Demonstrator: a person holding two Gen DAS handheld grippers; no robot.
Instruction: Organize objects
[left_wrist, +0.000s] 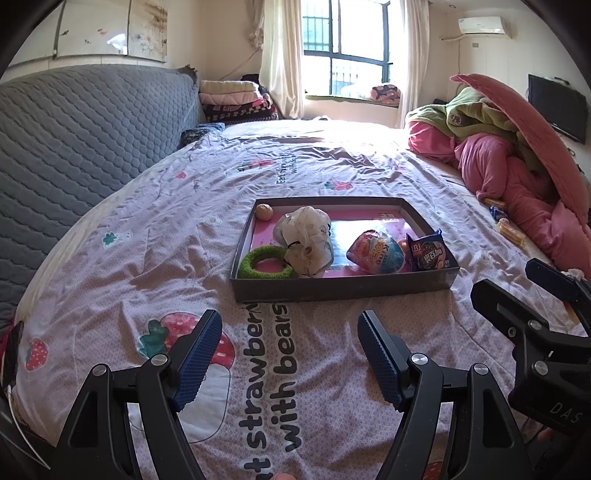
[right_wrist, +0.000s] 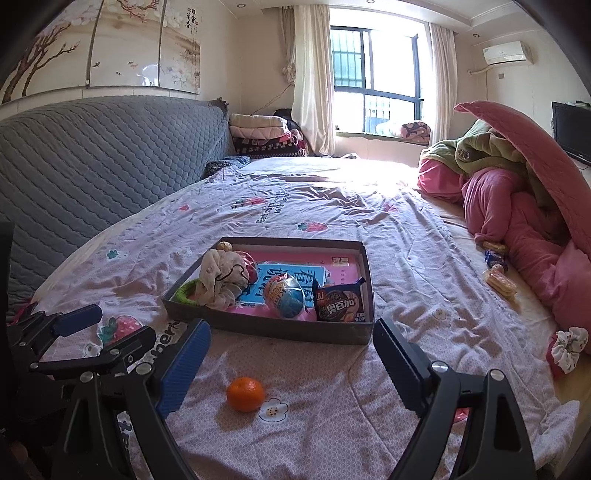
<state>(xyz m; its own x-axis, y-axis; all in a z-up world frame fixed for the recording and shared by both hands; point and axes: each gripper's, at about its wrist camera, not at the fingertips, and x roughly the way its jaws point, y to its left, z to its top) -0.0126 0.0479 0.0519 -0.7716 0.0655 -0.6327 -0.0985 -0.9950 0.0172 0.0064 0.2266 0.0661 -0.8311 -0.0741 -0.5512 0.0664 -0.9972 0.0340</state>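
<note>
A shallow grey box (left_wrist: 343, 286) (right_wrist: 266, 326) lies on the bed. In it are a green ring (left_wrist: 264, 263), a white cloth bundle (left_wrist: 306, 238) (right_wrist: 221, 282), a blue and pink toy egg (left_wrist: 376, 252) (right_wrist: 286, 297), a dark snack packet (left_wrist: 428, 250) (right_wrist: 340, 302) and a small tan ball (left_wrist: 264, 211). An orange (right_wrist: 245, 393) sits on the sheet just in front of my right gripper (right_wrist: 290, 341), which is open and empty. My left gripper (left_wrist: 290, 326) hovers open and empty short of the box. Each gripper also shows at the edge of the other's view.
Pink and green quilts (left_wrist: 517, 155) are heaped at the right. Wrapped snacks (right_wrist: 498, 280) and a floral scrunchie (right_wrist: 567, 349) lie near them on the bare mattress. A grey quilted headboard (right_wrist: 92, 158) lines the left side. Folded blankets (right_wrist: 262, 138) stand by the window.
</note>
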